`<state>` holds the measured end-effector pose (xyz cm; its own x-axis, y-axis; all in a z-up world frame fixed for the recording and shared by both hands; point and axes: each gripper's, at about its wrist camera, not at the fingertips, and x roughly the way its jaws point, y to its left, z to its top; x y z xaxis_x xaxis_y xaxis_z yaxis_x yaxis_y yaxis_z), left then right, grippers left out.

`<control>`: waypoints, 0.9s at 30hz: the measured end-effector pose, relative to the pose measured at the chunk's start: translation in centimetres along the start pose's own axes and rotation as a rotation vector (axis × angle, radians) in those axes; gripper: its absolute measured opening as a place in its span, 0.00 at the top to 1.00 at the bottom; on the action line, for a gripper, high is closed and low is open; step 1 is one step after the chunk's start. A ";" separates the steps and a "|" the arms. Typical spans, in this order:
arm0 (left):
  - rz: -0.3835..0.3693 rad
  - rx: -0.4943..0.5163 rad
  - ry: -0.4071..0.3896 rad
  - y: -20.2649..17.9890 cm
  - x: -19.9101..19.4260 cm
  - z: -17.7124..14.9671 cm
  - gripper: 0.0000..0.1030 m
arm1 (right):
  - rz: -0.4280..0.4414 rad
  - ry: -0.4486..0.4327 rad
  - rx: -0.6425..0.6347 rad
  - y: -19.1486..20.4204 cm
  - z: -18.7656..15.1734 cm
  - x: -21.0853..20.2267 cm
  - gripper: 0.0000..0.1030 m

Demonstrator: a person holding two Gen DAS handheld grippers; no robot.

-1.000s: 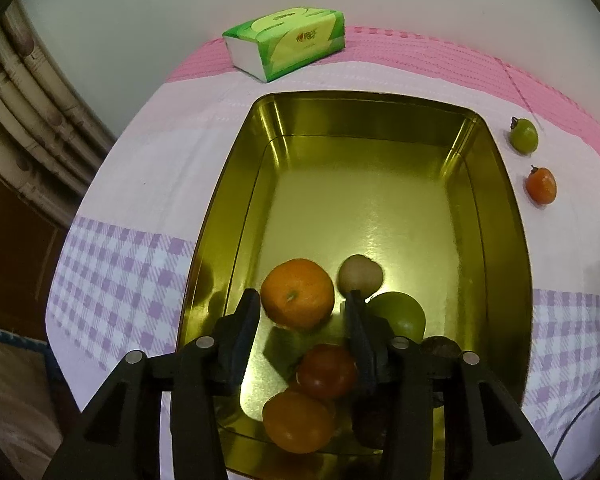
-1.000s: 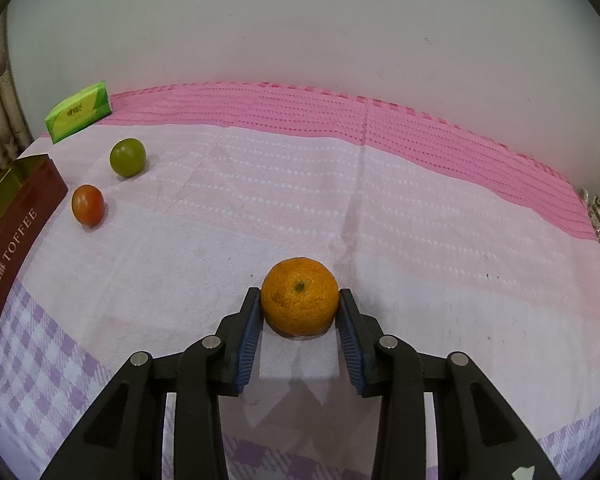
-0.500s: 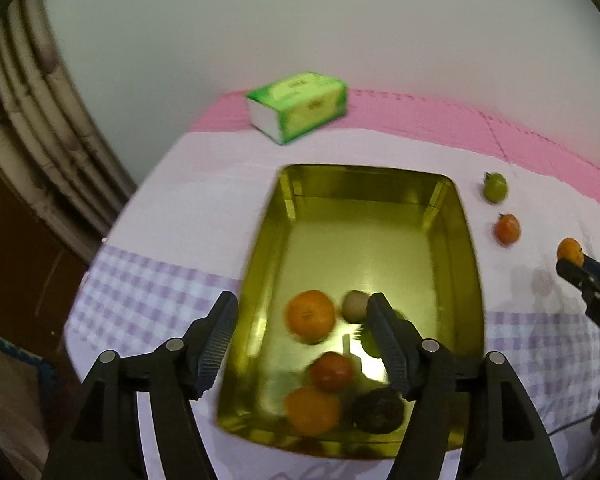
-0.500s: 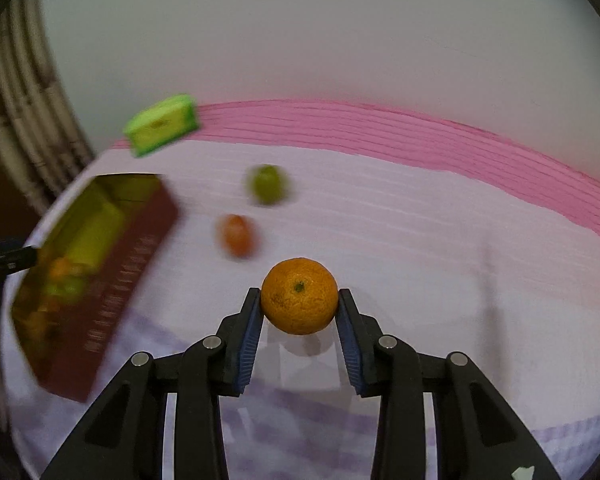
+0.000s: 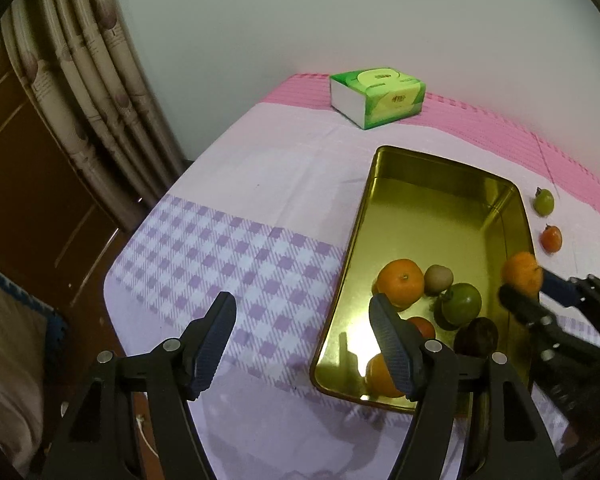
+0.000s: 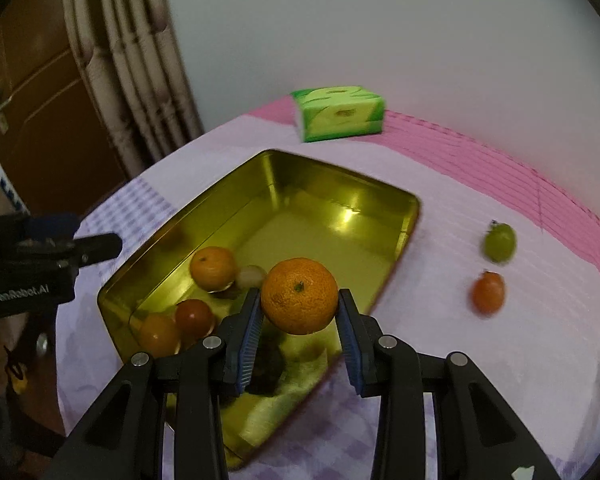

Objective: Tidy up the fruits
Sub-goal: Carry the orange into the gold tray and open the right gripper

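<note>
The right claw point(image 6: 299, 322) grips a mandarin orange point(image 6: 299, 295) between its blue pads, holding it in the centre of the right wrist view, above the near right part of the gold tin point(image 6: 340, 178). The left claw point(image 5: 302, 346) stands well open with nothing between its fingers; in its own view one finger is over the purple-checked cloth point(image 5: 228, 256) at lower left and the other over the tin's near left corner. Inside the tin lie another mandarin point(image 5: 401, 282), a pale brownish fruit point(image 5: 439, 279), a green tomato point(image 5: 462, 304), a red tomato point(image 6: 194, 317), a further orange fruit point(image 6: 159, 334) and a dark fruit point(image 5: 476, 336). On the counter to the right of the tin sit a small green tomato point(image 6: 499, 242) and a small red-orange one point(image 6: 488, 292), apart from each other. A green tissue pack point(image 5: 377, 97) rests at the upper middle, beyond the tin.
</note>
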<state>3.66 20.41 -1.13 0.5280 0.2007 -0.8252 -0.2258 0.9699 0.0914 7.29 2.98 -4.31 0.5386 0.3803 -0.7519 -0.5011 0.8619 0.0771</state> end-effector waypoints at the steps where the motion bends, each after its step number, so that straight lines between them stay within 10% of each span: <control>1: -0.002 0.002 0.001 0.0 0.0 0.0 0.32 | -0.001 0.007 -0.011 0.4 0.1 0.3 0.67; 27: -0.025 0.011 0.003 -0.9 0.2 -0.1 0.31 | -0.007 0.021 -0.042 1.8 -1.0 1.2 0.57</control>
<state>3.84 19.51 -1.43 0.5309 0.1758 -0.8290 -0.2032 0.9761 0.0769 6.40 4.64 -5.73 0.5280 0.3673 -0.7657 -0.5258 0.8494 0.0449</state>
